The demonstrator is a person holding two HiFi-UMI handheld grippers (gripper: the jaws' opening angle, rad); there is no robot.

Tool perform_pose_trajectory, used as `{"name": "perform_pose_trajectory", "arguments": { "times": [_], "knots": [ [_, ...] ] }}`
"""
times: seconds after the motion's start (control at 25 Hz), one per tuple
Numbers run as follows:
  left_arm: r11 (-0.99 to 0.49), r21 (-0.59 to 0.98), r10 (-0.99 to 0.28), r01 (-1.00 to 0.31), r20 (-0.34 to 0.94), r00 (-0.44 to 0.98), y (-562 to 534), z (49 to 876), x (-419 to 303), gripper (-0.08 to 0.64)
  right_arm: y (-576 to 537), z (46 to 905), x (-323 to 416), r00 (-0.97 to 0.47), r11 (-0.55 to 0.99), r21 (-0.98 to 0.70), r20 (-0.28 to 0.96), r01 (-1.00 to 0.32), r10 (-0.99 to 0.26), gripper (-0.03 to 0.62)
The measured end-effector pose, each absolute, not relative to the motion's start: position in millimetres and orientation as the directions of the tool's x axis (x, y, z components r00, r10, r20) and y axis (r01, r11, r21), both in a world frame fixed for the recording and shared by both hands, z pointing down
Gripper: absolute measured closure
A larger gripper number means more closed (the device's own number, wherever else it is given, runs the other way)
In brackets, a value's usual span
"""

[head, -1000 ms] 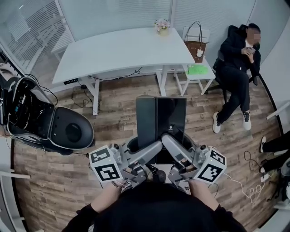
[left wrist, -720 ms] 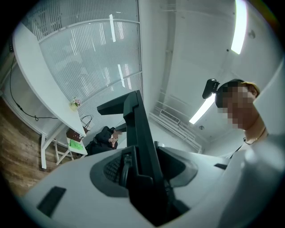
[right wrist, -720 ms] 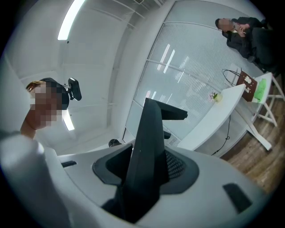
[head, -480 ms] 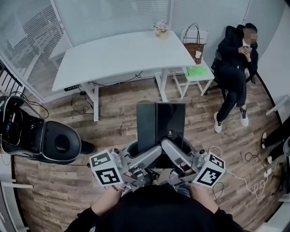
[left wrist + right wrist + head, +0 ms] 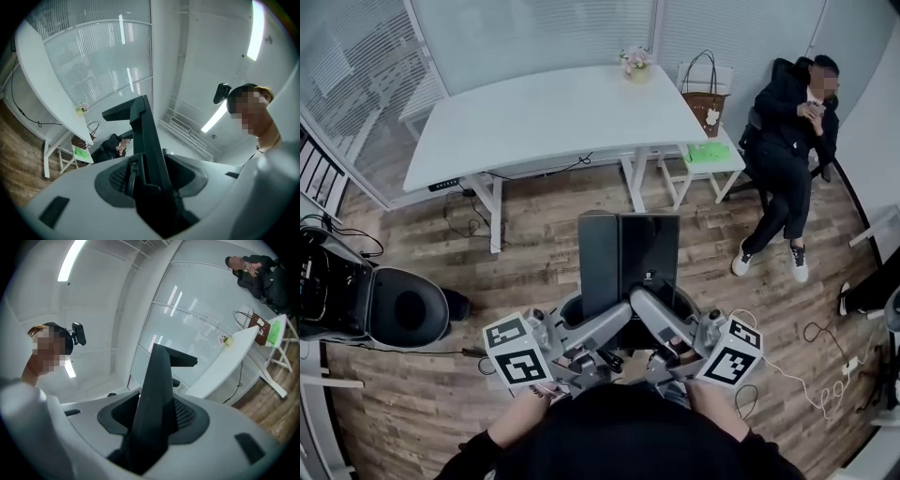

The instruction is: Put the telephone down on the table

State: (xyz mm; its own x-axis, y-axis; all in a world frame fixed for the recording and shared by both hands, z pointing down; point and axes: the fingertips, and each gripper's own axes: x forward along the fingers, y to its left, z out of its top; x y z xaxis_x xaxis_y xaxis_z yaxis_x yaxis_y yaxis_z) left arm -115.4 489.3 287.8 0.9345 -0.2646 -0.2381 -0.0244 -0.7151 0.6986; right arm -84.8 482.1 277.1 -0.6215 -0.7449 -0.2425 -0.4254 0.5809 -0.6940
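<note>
Telephone (image 5: 630, 261), a black flat slab, is at centre frame in the head view, held up over the wood floor (image 5: 534, 239) and well apart from the white table (image 5: 553, 108) in the upper half. Left gripper (image 5: 614, 319) and right gripper (image 5: 652, 314) are both clamped on its near lower edge, one from each side. Each gripper view shows the dark slab edge-on, pinched between the pale jaws. Seated person (image 5: 792, 122) at upper right.
</note>
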Motion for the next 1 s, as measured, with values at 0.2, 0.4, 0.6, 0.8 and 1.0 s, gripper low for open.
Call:
{"name": "perform_pose_trajectory", "arguments": {
  "times": [0.2,0.4,0.6,0.8,1.0],
  "knots": [
    [-0.722,0.69,-0.285,-0.045,-0.238,0.929,460,286,-104,0.348,452,276,-73,-0.639,0.596,-0.69,-0.25,-0.409,-0.728,0.414],
    [-0.727,0.684,-0.297,-0.056,-0.24,0.924,425,283,-87,0.348,417,272,-56,-0.649,0.608,-0.685,-0.255,-0.401,-0.717,0.414],
    [-0.729,0.682,-0.3,-0.06,-0.239,0.923,391,282,-72,0.348,383,271,-42,-0.651,0.608,-0.686,-0.255,-0.399,-0.715,0.414],
    [-0.731,0.68,-0.305,-0.062,-0.243,0.921,358,276,-56,0.348,350,265,-25,-0.655,0.612,-0.684,-0.255,-0.398,-0.711,0.414],
    [-0.735,0.675,-0.311,-0.067,-0.247,0.918,330,270,-37,0.348,322,260,-7,-0.663,0.621,-0.678,-0.259,-0.393,-0.702,0.414]
  ]
}}
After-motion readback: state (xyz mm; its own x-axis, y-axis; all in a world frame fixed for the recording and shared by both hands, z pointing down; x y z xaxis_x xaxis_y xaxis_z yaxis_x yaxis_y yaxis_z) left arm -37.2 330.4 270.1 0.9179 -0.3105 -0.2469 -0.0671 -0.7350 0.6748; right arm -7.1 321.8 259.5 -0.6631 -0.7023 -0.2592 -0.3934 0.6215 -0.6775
